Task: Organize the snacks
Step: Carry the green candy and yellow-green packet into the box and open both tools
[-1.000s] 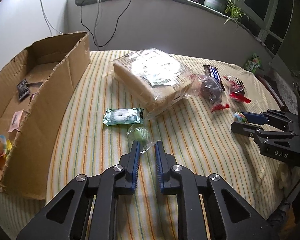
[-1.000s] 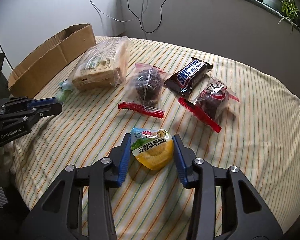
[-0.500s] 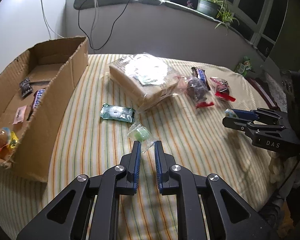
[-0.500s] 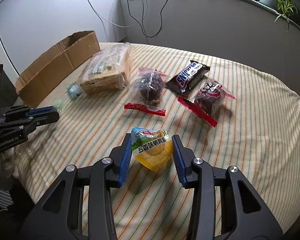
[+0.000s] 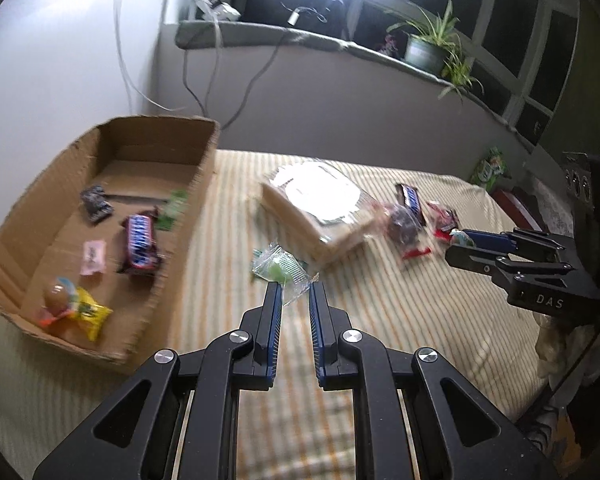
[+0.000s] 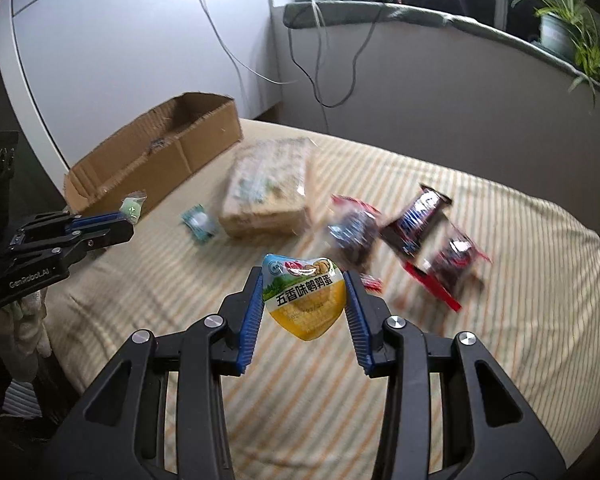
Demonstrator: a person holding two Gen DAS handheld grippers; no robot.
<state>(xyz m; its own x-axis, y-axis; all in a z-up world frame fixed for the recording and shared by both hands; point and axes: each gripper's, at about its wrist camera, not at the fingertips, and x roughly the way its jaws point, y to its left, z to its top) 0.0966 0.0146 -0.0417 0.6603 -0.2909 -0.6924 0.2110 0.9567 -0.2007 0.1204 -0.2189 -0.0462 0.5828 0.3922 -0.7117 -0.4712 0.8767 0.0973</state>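
Note:
My left gripper (image 5: 294, 287) is shut on the tail of a clear wrapper holding a green candy (image 5: 277, 269), which hangs above the striped cloth just right of the cardboard box (image 5: 202, 184). In the right wrist view the same gripper (image 6: 129, 221) and candy (image 6: 133, 206) show at the left, near the box (image 6: 204, 140). My right gripper (image 6: 303, 276) is shut on a yellow and green egg packet (image 6: 305, 300), held clear of the table. It also appears at the right of the left wrist view (image 5: 460, 242).
The box holds a Snickers bar (image 5: 140, 244), a yellow packet (image 5: 85, 312) and several small packets. On the cloth lie a bread pack (image 6: 268, 192), a green mint packet (image 6: 198, 222), a Snickers bar (image 6: 416, 218) and two red-edged cake packets (image 6: 354, 234) (image 6: 456, 258). A wall and a ledge with plants stand behind.
Both grippers have risen with their packets. The green candy has left the cloth, and the left view now looks further into the box.

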